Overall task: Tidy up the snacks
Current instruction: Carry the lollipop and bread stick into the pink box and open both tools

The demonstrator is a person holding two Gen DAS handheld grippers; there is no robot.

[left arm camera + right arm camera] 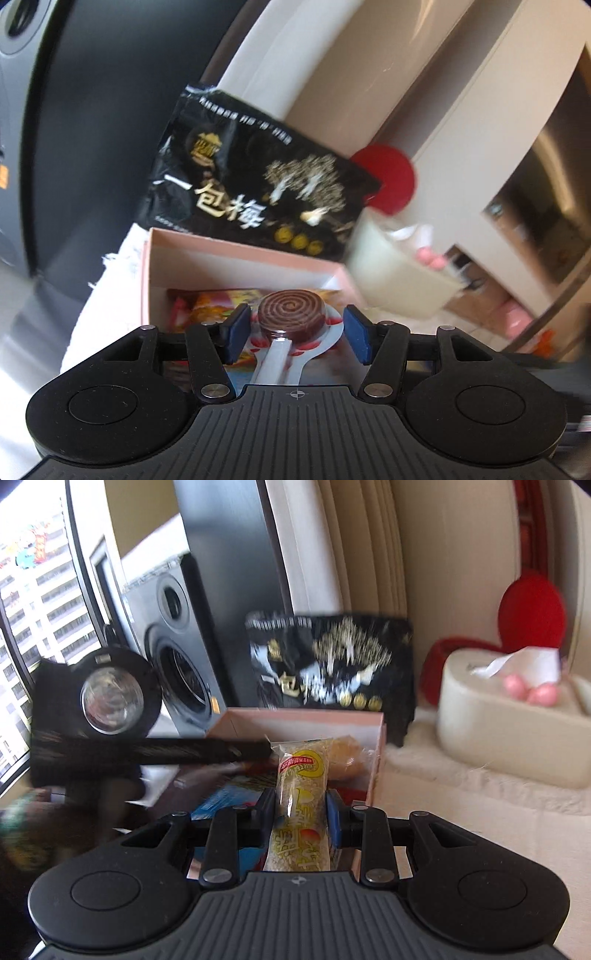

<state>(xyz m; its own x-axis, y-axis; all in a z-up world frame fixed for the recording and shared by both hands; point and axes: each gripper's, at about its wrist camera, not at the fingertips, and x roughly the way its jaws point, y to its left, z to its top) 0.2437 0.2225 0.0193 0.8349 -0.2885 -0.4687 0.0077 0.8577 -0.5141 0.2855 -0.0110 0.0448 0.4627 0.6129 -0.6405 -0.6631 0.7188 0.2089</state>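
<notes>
Right fingers [300, 808] pinch a crinkly plastic-wrapped snack bar [301, 812]; left fingers [295, 328] clamp a spiral-ridged round lollipop [291, 309].

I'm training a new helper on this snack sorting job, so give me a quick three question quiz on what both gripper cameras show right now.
1. True or false: the right gripper is shut on a wrapped snack bar.
2. What sits between the left gripper's pads? A) a spiral chocolate lollipop B) a tissue C) a red disc
3. Fill in: behind the pink box stands a ____ plum snack bag.

Key
1. True.
2. A: the spiral chocolate lollipop; whether the pads press it cannot be told.
3. Black.
</notes>
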